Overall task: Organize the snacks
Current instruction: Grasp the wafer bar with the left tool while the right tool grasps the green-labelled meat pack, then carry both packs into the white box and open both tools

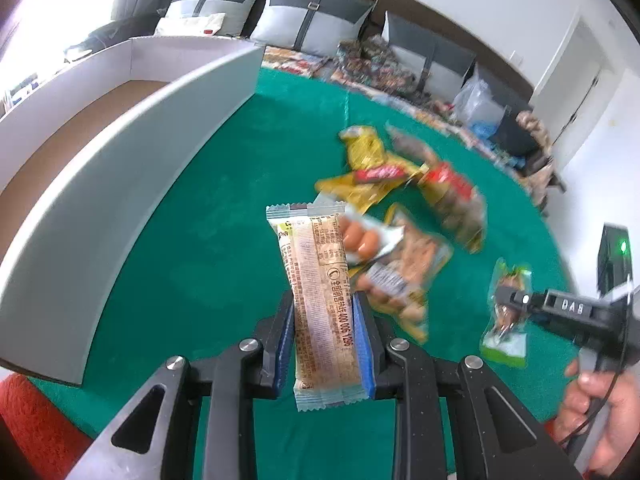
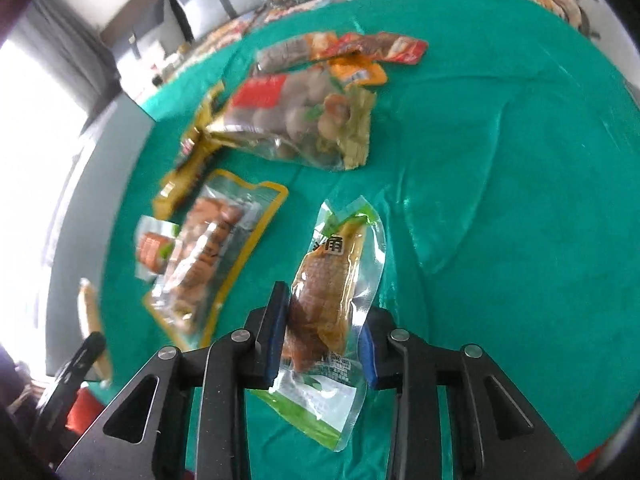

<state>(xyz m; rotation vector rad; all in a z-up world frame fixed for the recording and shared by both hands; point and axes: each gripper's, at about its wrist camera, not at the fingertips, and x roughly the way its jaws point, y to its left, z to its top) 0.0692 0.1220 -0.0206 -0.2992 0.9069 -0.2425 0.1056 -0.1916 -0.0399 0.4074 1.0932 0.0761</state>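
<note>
Left gripper (image 1: 325,340) clamps a snack bar (image 1: 320,300); right gripper (image 2: 324,344) pinches a clear packet (image 2: 332,280). Box (image 1: 120,120) ahead-left looks empty; pile of snacks (image 1: 400,200) ahead remains, so early on.

A green cloth (image 1: 224,208) covered the tabletop. Beyond its far edge stood a sofa (image 1: 320,20) with grey cushions against a white wall (image 1: 500,8). Bright window light (image 2: 24,128) glared at the cloth's left.

Glossy plastic snack packets (image 2: 296,128) (crinkled) lie on matt green cloth (image 2: 500,200).
</note>
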